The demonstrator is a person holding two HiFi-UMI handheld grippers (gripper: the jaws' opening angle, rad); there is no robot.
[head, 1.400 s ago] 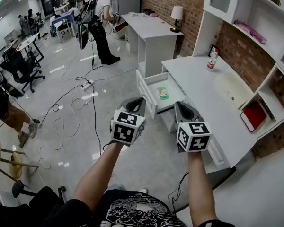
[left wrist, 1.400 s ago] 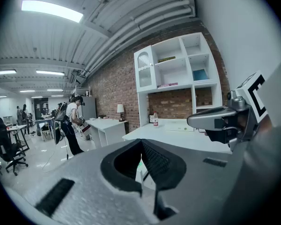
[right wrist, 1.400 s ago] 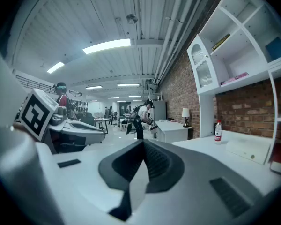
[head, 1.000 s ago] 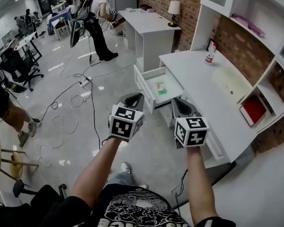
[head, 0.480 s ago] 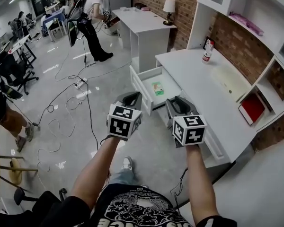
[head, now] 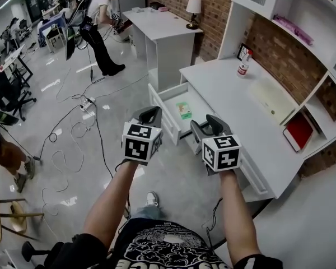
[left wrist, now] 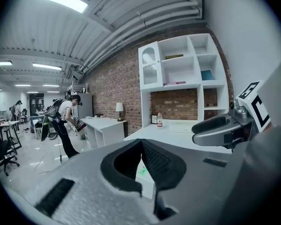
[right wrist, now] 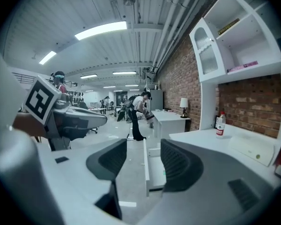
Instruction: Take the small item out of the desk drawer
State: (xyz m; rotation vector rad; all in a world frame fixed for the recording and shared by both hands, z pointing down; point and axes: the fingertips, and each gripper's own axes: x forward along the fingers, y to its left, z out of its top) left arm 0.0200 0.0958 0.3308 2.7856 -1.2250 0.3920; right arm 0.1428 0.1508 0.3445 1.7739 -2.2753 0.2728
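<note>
Open drawer (head: 173,97) sits ctr frame, sticking out of the tabletop (head: 241,111) toward the left. Small item (head: 183,110) lies in the drawer. Bottle (head: 243,64) stands on the tabletop, upper right, just before the shelf unit (head: 291,15) along the right edge. 2nd tabletop (head: 157,24) at top ctr, w/ lamp (head: 193,7) on its right end. Cables (head: 73,130) on floor, left.

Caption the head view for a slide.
Left gripper and right gripper hover before the open desk drawer containing a small green item; the right's fingers are opening, empty.
</note>
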